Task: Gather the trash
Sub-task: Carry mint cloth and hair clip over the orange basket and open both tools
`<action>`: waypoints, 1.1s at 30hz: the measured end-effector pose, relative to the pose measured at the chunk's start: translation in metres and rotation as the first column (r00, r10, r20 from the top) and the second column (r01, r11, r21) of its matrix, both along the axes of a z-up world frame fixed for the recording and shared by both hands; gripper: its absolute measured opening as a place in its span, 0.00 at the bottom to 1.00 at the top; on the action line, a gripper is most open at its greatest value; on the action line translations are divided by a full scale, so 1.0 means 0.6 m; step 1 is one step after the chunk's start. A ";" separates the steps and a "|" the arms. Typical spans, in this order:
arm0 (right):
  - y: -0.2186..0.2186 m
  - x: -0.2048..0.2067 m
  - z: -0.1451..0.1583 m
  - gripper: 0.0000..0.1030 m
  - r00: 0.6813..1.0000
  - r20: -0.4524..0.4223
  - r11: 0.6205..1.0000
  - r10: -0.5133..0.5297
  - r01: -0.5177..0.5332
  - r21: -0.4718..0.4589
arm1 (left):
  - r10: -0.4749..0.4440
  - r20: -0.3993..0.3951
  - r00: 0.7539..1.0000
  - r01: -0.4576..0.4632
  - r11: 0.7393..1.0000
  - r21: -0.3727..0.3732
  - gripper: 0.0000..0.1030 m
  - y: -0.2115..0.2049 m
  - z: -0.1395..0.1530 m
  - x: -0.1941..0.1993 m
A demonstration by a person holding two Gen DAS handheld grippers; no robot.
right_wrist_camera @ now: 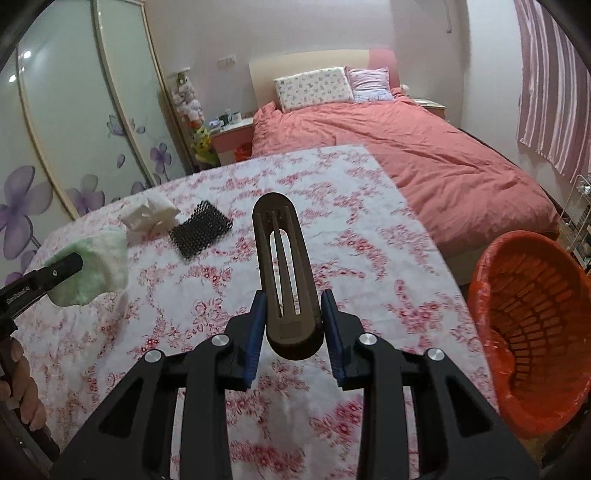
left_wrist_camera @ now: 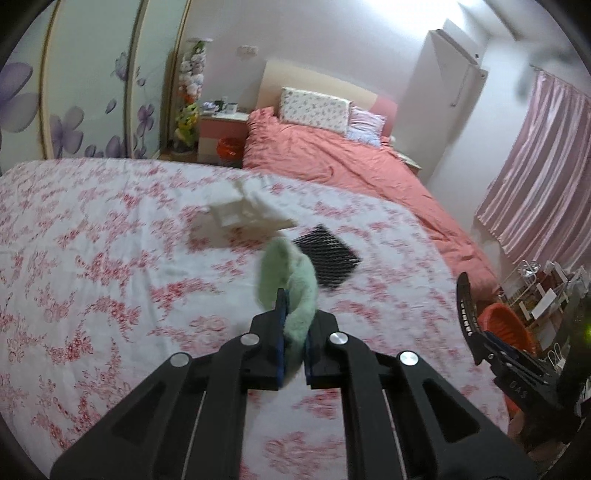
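Both views are lit softly and evenly, with a bright glare washed over the wall point(left_wrist_camera: 399, 33) at the top of the left view. Straight lines are bent by fisheye distortion and the corners are blacked out. The floral cloth point(left_wrist_camera: 110, 258) and white paper point(left_wrist_camera: 240, 210) are smeared by motion blur.

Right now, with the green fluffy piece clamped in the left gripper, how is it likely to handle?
The green fluffy piece probably squashes easily: the left gripper is shut on it and it bulges around the pads. It looks light and floppy, curling over above the tablecloth. Its fuzzy surface should resist slipping.
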State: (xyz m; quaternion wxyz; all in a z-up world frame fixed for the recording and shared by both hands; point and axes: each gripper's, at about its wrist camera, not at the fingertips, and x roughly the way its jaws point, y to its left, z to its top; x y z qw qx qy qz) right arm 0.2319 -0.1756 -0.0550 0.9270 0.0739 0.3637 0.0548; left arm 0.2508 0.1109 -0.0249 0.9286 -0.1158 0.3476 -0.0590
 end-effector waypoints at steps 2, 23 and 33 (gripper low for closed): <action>-0.010 -0.008 0.008 0.30 1.000 0.010 1.000 -0.009 0.009 0.008 | -0.017 0.013 1.000 0.017 1.000 -0.004 0.08 -0.013 0.011 -0.004; -0.226 -0.107 0.048 0.30 0.941 0.127 0.948 -0.313 0.303 0.095 | -0.382 0.122 0.916 0.391 0.918 -0.066 0.08 -0.306 0.096 -0.059; -0.329 -0.119 0.016 0.30 0.901 0.093 0.901 -0.424 0.409 0.143 | -0.580 0.111 0.807 0.588 0.807 -0.053 0.08 -0.504 0.083 -0.070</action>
